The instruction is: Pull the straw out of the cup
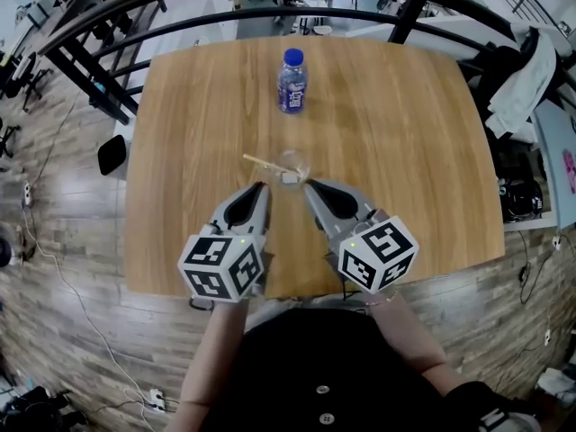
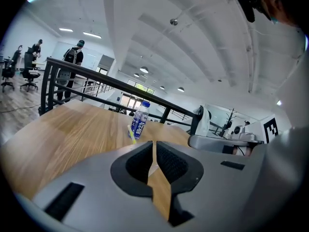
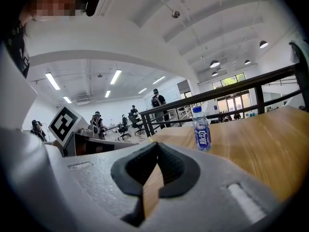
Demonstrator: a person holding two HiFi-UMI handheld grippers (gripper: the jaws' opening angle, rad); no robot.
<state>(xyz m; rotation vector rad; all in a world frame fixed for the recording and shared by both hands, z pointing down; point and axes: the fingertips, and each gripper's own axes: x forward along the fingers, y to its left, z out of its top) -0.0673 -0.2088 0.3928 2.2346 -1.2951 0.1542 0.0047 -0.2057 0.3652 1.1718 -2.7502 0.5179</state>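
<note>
1. Task not started, by the look of it: the thin pale-yellow straw (image 1: 259,161) sits in the small clear plastic cup (image 1: 293,166), not yet pulled out.
2. Cup stands approx. mid-surface on the light wooden surface (image 1: 180,151). Straw's free end leans over the rim toward 9–10 o'clock.
3. Left hand-held gripper (image 1: 261,187) is clenched w/ nothing between its jaws, at 7 o'clock of the cup, near but apart.
4. Right hand-held gripper (image 1: 309,187) is also clenched & empty, at 5 o'clock of the cup, just beside it.
5. Left to do: open one, grasp the straw, lift it clear; the other prob. needs to steady the cup.
6. Containers: cup holds the straw; any liquid can't be told. The clear plastic bottle w/ blue cap & label (image 1: 291,81) stands upright & capped at 12 o'clock, well apart.
</note>
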